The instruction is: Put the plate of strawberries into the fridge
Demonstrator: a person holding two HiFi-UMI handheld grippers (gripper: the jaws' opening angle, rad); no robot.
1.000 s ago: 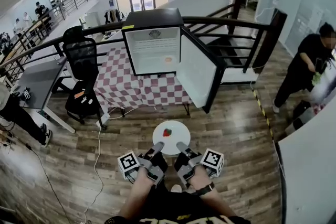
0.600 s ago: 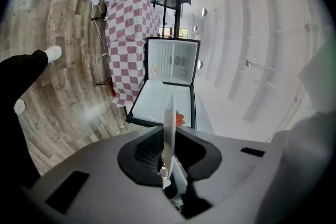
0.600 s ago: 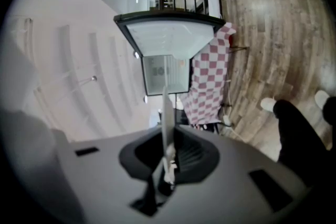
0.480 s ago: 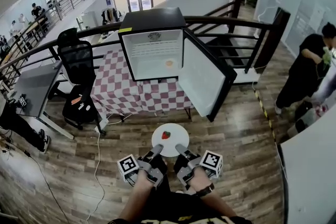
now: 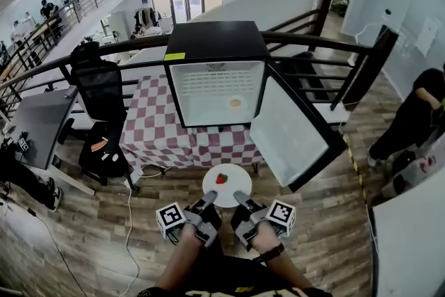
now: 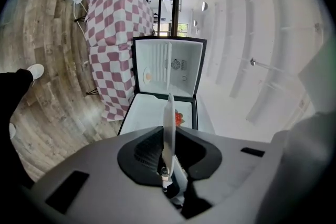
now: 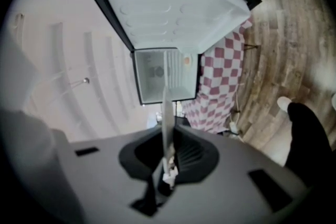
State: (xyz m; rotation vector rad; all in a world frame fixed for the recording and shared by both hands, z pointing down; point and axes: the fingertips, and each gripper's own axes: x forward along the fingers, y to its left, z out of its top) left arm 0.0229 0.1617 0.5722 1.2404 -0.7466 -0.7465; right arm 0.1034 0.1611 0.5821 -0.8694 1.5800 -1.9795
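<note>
Head view: left gripper and right gripper each clamp the plate at its near rim, mid-carry; next I'd slide it level into the open fridge ahead.

The hand-held gripper has its jaws pinched on the plate, seen edge-on; ahead, the fridge stands open, door wide.

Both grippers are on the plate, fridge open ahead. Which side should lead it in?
Left, probably. The left gripper and right gripper both clamp the plate at its near rim, but the open door juts out on the right side. The left looks to have the clearer line into the fridge.
</note>
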